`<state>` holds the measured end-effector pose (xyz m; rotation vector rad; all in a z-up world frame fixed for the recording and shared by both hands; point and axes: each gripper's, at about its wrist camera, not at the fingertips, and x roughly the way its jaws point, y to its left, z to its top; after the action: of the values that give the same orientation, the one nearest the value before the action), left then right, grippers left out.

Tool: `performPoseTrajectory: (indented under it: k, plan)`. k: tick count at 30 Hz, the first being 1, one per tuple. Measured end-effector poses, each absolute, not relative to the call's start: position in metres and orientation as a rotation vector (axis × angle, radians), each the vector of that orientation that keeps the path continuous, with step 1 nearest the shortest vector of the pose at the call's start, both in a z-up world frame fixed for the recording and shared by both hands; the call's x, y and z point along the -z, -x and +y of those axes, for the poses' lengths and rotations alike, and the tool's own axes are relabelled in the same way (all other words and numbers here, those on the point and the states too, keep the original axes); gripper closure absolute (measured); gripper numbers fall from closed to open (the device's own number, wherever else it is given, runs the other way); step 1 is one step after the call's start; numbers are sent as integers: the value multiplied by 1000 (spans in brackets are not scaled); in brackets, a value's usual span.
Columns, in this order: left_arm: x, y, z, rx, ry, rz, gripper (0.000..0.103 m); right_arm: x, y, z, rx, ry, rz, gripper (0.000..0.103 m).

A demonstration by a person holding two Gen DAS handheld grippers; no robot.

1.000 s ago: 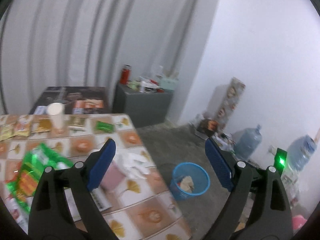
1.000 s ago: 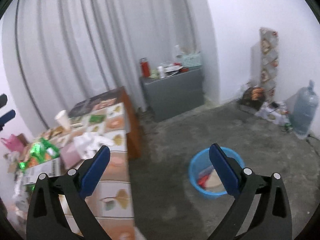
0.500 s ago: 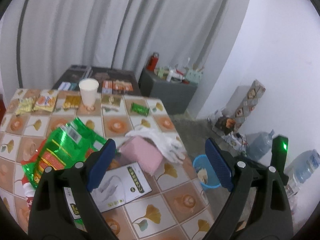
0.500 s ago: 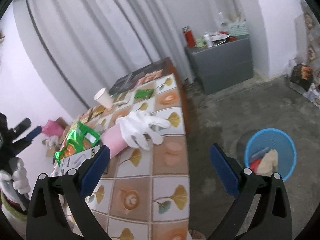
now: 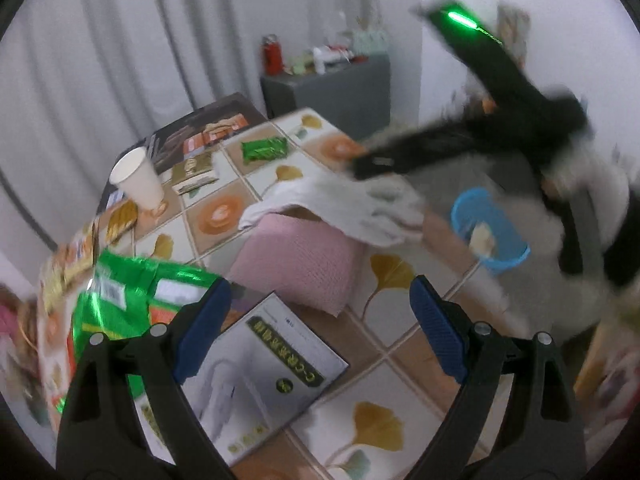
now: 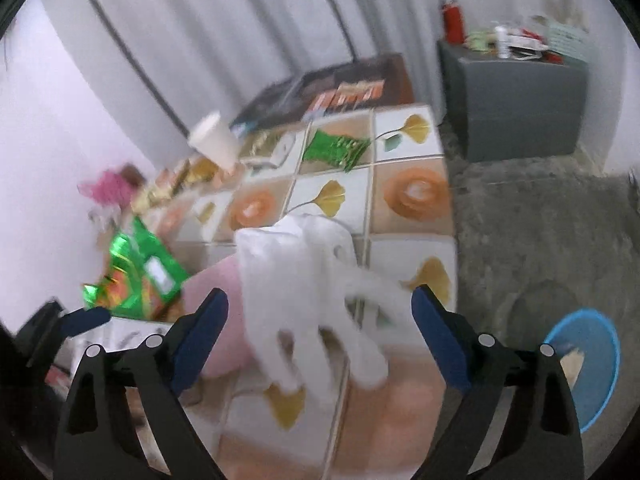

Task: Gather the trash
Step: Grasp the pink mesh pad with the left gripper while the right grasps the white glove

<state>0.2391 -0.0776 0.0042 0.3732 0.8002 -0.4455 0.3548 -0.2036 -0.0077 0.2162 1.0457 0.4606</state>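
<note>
A white glove (image 5: pixel 352 204) (image 6: pixel 312 292) lies on a pink cloth (image 5: pixel 296 260) on the tiled table (image 5: pixel 400 320). My left gripper (image 5: pixel 316 324) is open and empty, above a white printed box (image 5: pixel 264 376) beside a large green snack bag (image 5: pixel 128 296). My right gripper (image 6: pixel 320 328) is open and empty, just over the glove; it shows blurred in the left wrist view (image 5: pixel 472 140). The blue trash bin (image 5: pixel 490 230) (image 6: pixel 588 364) stands on the floor beside the table with trash inside.
A white paper cup (image 5: pixel 138 180), a small green wrapper (image 5: pixel 264 150) and several snack packets (image 5: pixel 196 170) lie toward the table's far side. A grey cabinet (image 6: pixel 516 108) with a red bottle (image 6: pixel 454 20) stands against the curtain. The floor is bare concrete (image 6: pixel 540 220).
Both grippers have swung down toward the table. The right gripper has come close over the white glove. The left now looks down at the white box and green bag.
</note>
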Motion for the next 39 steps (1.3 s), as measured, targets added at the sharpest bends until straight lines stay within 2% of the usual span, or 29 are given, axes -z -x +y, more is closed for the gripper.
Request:
performPoseTrajectory:
  k: [2,6,8,9,10,11,13,14,15,16,24,33,35,39]
  plan:
    - [3,-249,-83,446,-396,819,17,21,-378,-188,-460,-152,1096,18]
    - [8,-267,-84,448,-373,850,17,46,-408,-172,-443,-83,1171,31]
    - [9,-274,-84,448,-364,869,17,47,-411,-166,-428,-17,1149,35]
    - [10,-277,-85,449,-363,875,17,46,-411,-163,-421,10,1145,40]
    - [11,-279,-86,450,-364,879,17,46,-411,-161,-419,30,1147,49]
    - [12,-281,-87,452,-368,883,17,46,-410,-160,-413,47,1143,54]
    - [13,-284,-89,451,-381,889,17,45,-406,-160,-393,78,1134,75]
    - [14,-285,-91,452,-389,897,17,45,-405,-163,-399,69,1133,79]
    - [15,-287,-93,455,-396,909,17,45,-405,-167,-409,46,1139,91]
    - [17,-288,-94,456,-400,919,17,46,-406,-171,-414,8,1147,94]
    - [36,-303,-111,494,-377,1045,17,48,-395,-195,-401,-100,1139,96]
    - [55,-314,-130,398,-571,1053,17,48,-376,-243,-415,-288,1118,96]
    - [57,-314,-133,387,-603,1044,20,47,-370,-249,-417,-308,1107,96]
    - [55,-315,-135,351,-649,1010,39,42,-358,-260,-425,-354,1080,96]
